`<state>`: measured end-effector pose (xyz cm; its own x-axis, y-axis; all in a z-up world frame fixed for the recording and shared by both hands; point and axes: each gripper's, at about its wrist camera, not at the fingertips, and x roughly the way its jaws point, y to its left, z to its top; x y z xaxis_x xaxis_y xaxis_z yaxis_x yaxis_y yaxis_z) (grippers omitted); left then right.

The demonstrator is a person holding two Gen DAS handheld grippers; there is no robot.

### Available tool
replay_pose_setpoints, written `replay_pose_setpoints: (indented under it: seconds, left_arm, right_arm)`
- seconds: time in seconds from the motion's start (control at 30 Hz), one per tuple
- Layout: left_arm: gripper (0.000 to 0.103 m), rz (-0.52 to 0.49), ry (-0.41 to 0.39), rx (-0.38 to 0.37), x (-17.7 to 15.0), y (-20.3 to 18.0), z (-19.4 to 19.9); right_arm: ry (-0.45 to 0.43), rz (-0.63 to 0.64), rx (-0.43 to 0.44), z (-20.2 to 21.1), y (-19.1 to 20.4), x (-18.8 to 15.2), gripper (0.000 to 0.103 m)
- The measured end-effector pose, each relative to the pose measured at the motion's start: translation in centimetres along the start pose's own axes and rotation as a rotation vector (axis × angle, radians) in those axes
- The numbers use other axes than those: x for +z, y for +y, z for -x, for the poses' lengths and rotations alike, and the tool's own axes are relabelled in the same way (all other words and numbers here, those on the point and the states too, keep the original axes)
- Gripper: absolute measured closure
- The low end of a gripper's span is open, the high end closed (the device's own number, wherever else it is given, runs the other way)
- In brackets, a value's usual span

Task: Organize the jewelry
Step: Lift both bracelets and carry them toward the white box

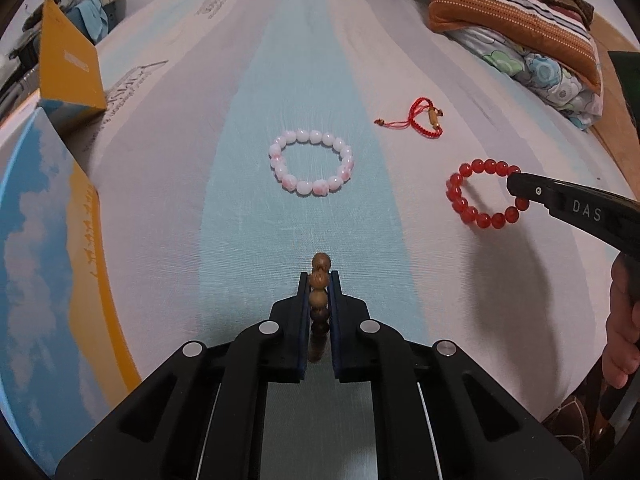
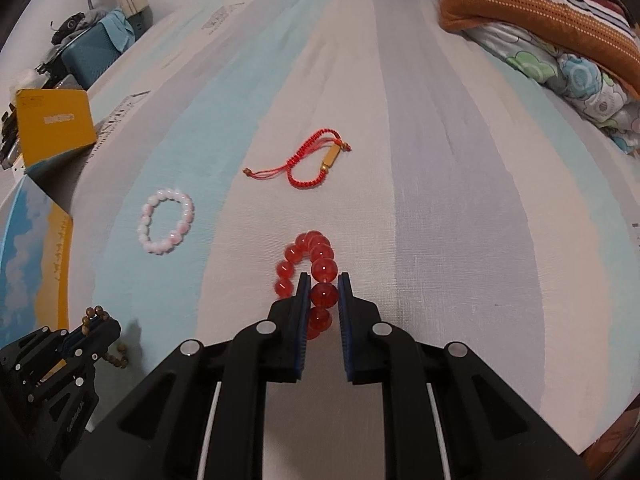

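Left tool [image 1: 319, 280] clamped narrow on a brown wooden-bead bracelet [image 1: 320, 276], beads stacked edge-on between the pads and one bead poking past the tips. Rest of the loop dangling below the tool (seen from the right wrist view), apparently clear of the bed.

Far left: an open box [image 1: 48, 216] with a sky-and-cloud print and a yellow lid standing up, probably the place for the jewelry, though nothing shows inside it from here.

Middle of the striped bedsheet [image 1: 248, 208]: a pink-and-white bead bracelet [image 1: 312, 163] lying flat, untouched. Further right and far: a red cord bracelet [image 1: 428, 118] with a gold tube, cords trailing loose.

Right tool [image 2: 324, 280] closed on a red bead bracelet [image 2: 310, 268], one round bead pinched between the pads, the others curving away to the near left. Grip looks to sit on a single glossy bead, not across the string.

Risks, judged from this:
- Red bead squirting out of the pads, since round and slick (a swing during carry would do it).
- Wooden loop swinging and catching the box rim or lid on the way left.
- Both tools heading for the same box together, so a knock between them.
- Loose cords of the red cord bracelet snagging later if grabbed by the tail only.
- Elastic stretched if either bracelet drags on the sheet.
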<state>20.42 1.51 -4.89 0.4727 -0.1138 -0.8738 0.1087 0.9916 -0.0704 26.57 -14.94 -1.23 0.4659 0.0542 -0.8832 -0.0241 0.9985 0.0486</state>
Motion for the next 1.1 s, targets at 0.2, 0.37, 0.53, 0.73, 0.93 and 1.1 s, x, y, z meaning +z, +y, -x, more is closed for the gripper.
replay_pose_setpoints:
  seconds: [0.2, 0.37, 0.53, 0.73, 0.93, 1.1]
  left_arm:
    - [0.096, 0.000, -0.018, -0.005, 0.0, -0.1, 1.8]
    - [0.096, -0.005, -0.032, 0.002, 0.0, -0.2, 3.3]
    - [0.096, -0.007, -0.045, 0.008, 0.0, -0.3, 4.8]
    - [0.096, -0.013, -0.053, 0.019, 0.0, -0.3, 6.3]
    - [0.096, -0.014, -0.062, 0.027, 0.1, -0.2, 7.7]
    - [0.096, -0.011, -0.066, 0.033, 0.1, 0.1, 8.4]
  right_arm:
    - [-0.019, 0.011, 0.000, 1.9, 0.4, 0.1, 0.090]
    - [-0.030, 0.012, 0.001, 3.3, 0.4, 0.2, 0.090]
    - [-0.047, 0.013, 0.005, 4.7, 0.5, 0.1, 0.090]
    - [-0.068, 0.026, 0.002, 6.5, 0.9, 0.1, 0.090]
    - [-0.085, 0.040, -0.006, 7.9, 1.3, 0.3, 0.090]
    - [-0.107, 0.041, -0.005, 8.9, 1.7, 0.5, 0.090]
